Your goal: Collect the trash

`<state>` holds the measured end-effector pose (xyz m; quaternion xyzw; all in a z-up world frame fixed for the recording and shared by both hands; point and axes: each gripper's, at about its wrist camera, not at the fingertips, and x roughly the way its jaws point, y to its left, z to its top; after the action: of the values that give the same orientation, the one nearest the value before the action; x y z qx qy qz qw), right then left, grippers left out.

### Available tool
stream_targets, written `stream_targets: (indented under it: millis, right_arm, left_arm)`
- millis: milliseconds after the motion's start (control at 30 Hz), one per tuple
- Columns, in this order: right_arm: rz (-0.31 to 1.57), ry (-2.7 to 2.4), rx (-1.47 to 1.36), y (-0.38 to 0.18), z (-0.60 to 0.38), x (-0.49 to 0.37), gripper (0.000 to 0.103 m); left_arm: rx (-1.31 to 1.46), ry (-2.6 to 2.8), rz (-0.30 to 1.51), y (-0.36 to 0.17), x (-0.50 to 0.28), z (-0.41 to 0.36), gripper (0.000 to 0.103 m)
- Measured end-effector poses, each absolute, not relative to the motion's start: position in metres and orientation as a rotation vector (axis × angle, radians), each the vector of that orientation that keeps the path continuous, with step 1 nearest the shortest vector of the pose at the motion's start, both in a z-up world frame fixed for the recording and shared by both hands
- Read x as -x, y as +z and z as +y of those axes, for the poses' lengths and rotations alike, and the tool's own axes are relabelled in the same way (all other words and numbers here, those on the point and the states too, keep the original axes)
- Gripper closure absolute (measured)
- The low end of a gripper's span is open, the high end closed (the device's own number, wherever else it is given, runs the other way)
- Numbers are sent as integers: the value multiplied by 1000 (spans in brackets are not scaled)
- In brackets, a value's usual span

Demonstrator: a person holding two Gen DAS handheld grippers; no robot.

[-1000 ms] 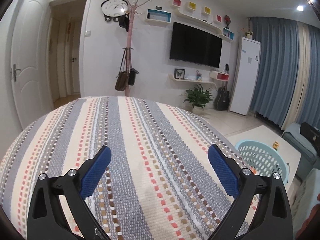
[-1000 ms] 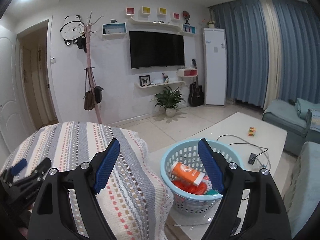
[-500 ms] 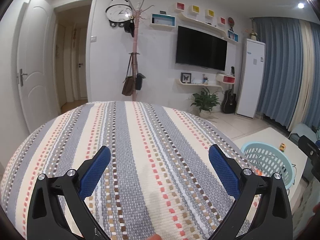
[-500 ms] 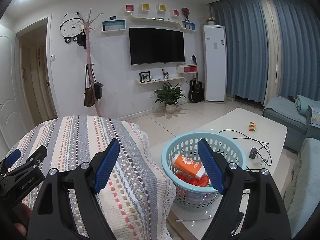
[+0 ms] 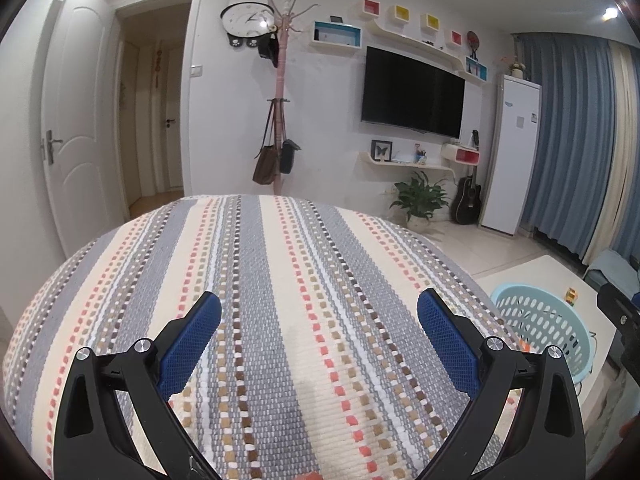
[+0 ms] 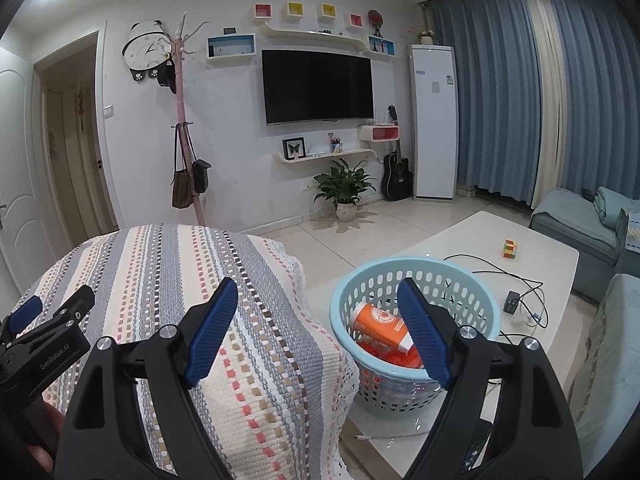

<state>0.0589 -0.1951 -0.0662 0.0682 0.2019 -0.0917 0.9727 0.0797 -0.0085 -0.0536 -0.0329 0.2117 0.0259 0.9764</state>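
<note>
A light blue plastic basket (image 6: 472, 280) stands on the white coffee table (image 6: 472, 240), to the right of the striped cloth-covered surface (image 6: 168, 272). An orange-and-white bottle (image 6: 380, 322) and red trash lie inside it. My right gripper (image 6: 318, 300) is open and empty, held above the cloth's right edge and the basket's near rim. My left gripper (image 5: 318, 312) is open and empty above the striped cloth (image 5: 280, 280). It also shows at the left edge of the right wrist view (image 6: 44, 320). The basket shows at the right of the left wrist view (image 5: 548, 328).
A colour cube (image 6: 509, 249), a black adapter (image 6: 511, 301) and cables lie on the coffee table. Blue sofas (image 6: 576, 228) stand at right. A potted plant (image 6: 345, 192), guitar, coat rack (image 6: 184, 136) and TV line the far wall.
Both grippers have pulled back and tilted slightly; the view of the cloth and basket has shifted a little. Both stay open and empty.
</note>
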Motion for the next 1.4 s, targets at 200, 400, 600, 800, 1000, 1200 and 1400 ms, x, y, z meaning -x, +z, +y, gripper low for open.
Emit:
stream_targets:
  millis: [200, 400, 600, 800, 1000, 1200, 1400]
  right_arm:
    - [401, -195, -140, -65, -196, -58, 20]
    - [404, -196, -163, -65, -202, -58, 19]
    - [406, -189, -162, -64, -200, -59, 19]
    - [406, -182, -153, -63, -196, -60, 19]
    - [408, -182, -153, -63, -196, -60, 19]
    - [407, -181, -153, -63, -195, -61, 19]
    - [410, -183, -153, -62, -197, -62, 19]
  left_arm:
    - [73, 54, 432, -52, -82, -7, 8]
    - [70, 53, 441, -52, -84, -7, 7]
    - [69, 53, 453, -54, -86, -4, 7]
    - [72, 52, 451, -53, -86, -3, 7]
    - [72, 53, 454, -54, -85, -4, 7]
    - [71, 53, 455, -54, -85, -4, 7]
    - [72, 50, 467, -55, -86, -6, 7]
